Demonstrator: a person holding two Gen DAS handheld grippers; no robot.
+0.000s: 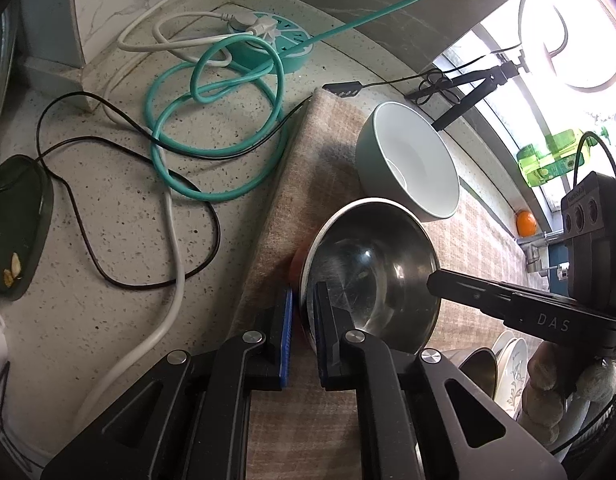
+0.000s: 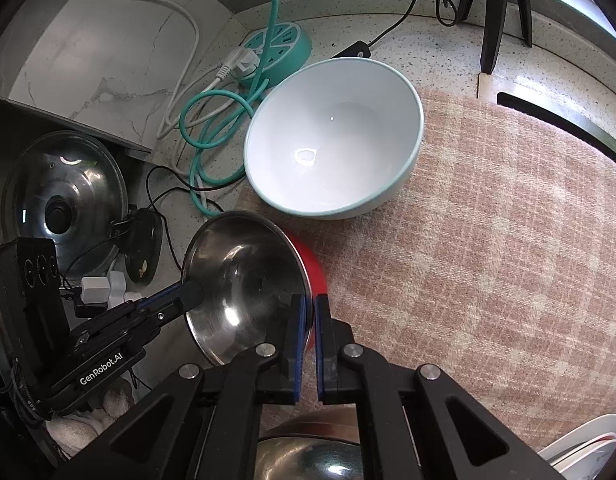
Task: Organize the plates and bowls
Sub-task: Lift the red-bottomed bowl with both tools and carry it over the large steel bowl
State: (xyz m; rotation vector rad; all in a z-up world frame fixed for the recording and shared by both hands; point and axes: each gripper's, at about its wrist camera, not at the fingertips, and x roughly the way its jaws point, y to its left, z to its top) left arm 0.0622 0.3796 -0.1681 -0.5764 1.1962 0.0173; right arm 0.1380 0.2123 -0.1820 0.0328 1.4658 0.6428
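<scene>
Steel bowl gripped at both rims; sorting unfinished.
Left gripper [image 1: 303,312] and right gripper [image 2: 310,320] fingers clamped on round stainless-steel bowl [image 2: 243,280]; white ceramic bowl [image 2: 332,140] stands separate on the checked cloth [image 2: 488,260].

Looking like a home kitchen: speckled counter [image 1: 107,240], marble backsplash [image 2: 107,60], pot lid [image 2: 63,200], bowls [image 2: 336,136], plates [image 1: 512,364].

Your left gripper [image 1: 303,308] is black with blue pads and silver screws; your right gripper [image 2: 309,320] matches; white knit gloves.
</scene>
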